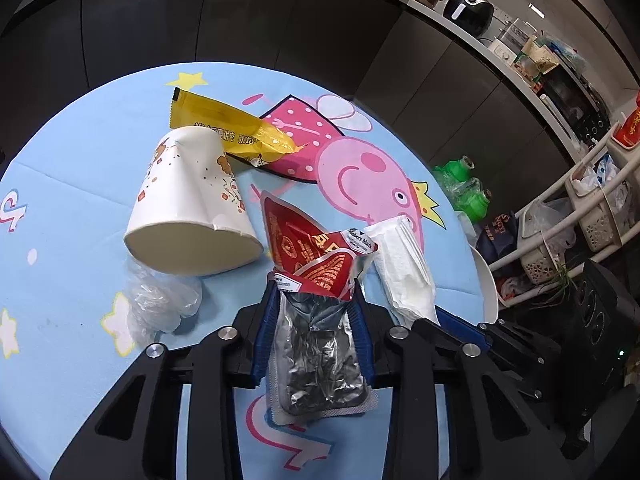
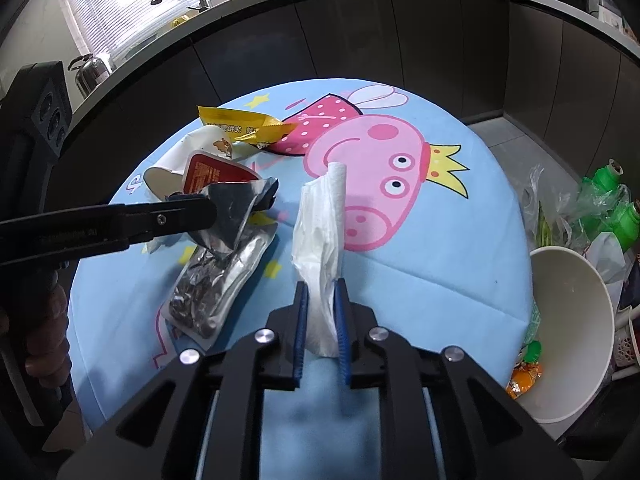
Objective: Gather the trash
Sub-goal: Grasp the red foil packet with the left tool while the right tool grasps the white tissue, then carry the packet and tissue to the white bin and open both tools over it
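A foil pouch (image 1: pixel 316 352), red on top and silver below, sits between the blue pads of my left gripper (image 1: pixel 314 300), which is shut on it. The right wrist view shows that gripper (image 2: pixel 240 204) clamping the pouch's (image 2: pixel 224 276) folded upper flap above the table. My right gripper (image 2: pixel 320 292) is shut on a crumpled white tissue (image 2: pixel 320 232) that stretches away from it over the blue cartoon tablecloth (image 2: pixel 420 280). In the left wrist view the tissue (image 1: pixel 400 268) lies just right of the pouch.
A dented paper cup (image 1: pixel 188 208) lies on its side left of the pouch, a yellow wrapper (image 1: pixel 232 128) behind it, clear plastic film (image 1: pixel 160 304) in front. A large white bowl (image 2: pixel 568 320) stands off the table's right edge, beside bagged green bottles (image 2: pixel 612 208). Dark cabinets lie beyond.
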### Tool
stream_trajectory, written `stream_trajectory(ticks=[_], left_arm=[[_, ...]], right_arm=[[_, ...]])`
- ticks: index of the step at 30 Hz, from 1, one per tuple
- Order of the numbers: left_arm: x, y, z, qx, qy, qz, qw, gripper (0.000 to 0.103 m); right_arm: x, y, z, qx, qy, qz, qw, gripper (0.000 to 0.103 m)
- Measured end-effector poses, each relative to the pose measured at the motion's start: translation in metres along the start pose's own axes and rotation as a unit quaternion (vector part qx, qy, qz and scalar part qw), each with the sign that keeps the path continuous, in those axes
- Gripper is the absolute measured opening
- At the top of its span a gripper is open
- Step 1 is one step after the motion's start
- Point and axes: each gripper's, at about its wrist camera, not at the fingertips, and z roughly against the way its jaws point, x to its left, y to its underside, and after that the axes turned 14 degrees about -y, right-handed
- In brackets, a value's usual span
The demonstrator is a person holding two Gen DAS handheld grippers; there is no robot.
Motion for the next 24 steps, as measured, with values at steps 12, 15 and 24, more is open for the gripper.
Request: stream_trajectory(ticks=[12,15,24], left_arm=[[-0.002,0.005,0.061,-0.066,0.002,-0.008,0.9978,0.009],[-0.003,0.007,0.08,-0.082,0.008,-0.004,0.9966,0.009],[-0.032,0.009,0.116,-0.112,0.029,-0.029,0.9929,0.009]], right_arm=[[0.012,-0.006,0.036,-0.042,0.008,0.004,0.999,0.005],[0.015,-0.007,0.053,-0.06,0.009,0.001,0.998,0.005],[0.009,-0.002,0.106,-0.111,0.023,-0.014,0.993,0.005]])
